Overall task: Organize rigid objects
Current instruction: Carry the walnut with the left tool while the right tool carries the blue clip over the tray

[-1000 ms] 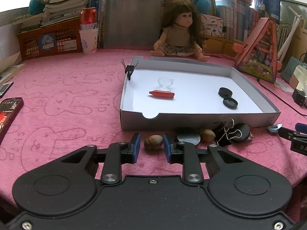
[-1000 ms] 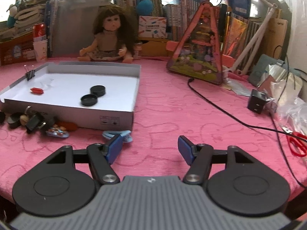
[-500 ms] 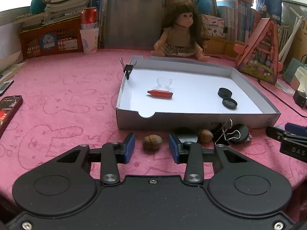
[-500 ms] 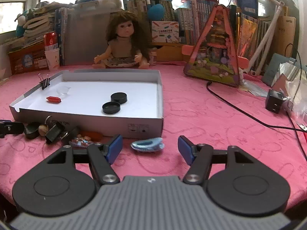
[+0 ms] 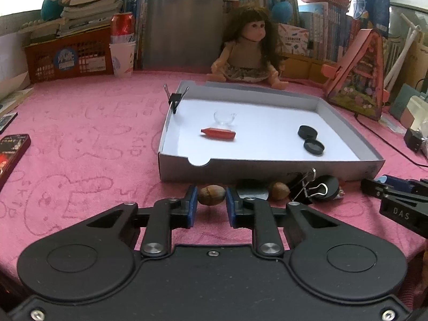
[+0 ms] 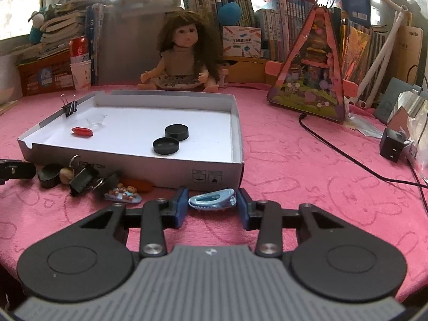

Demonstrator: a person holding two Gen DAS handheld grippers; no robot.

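Note:
On the pink cloth, my left gripper (image 5: 211, 203) is shut on a brown nut (image 5: 211, 194) just in front of the white tray's front wall (image 5: 267, 169). My right gripper (image 6: 212, 206) is closing, and its pads touch both ends of a blue hair clip (image 6: 212, 202) near the tray's right front corner (image 6: 235, 171). Inside the tray lie a red capsule (image 5: 218, 133), a clear little cup (image 5: 224, 117) and two black lids (image 5: 307, 131). A second nut (image 5: 279, 187), a black binder clip (image 5: 305, 190) and a bear clip (image 6: 123, 194) lie before the tray.
A binder clip (image 5: 174, 100) sits on the tray's left rim. A doll (image 6: 184, 61) sits behind the tray and a pink toy house (image 6: 313, 72) stands to its right. A black cable (image 6: 347, 155) runs to a charger (image 6: 392, 148). A phone (image 5: 10, 149) lies far left.
The left jaws opened a little around the nut, then shut on it. The right gripper swung left to the blue hair clip and its jaws came in on it.

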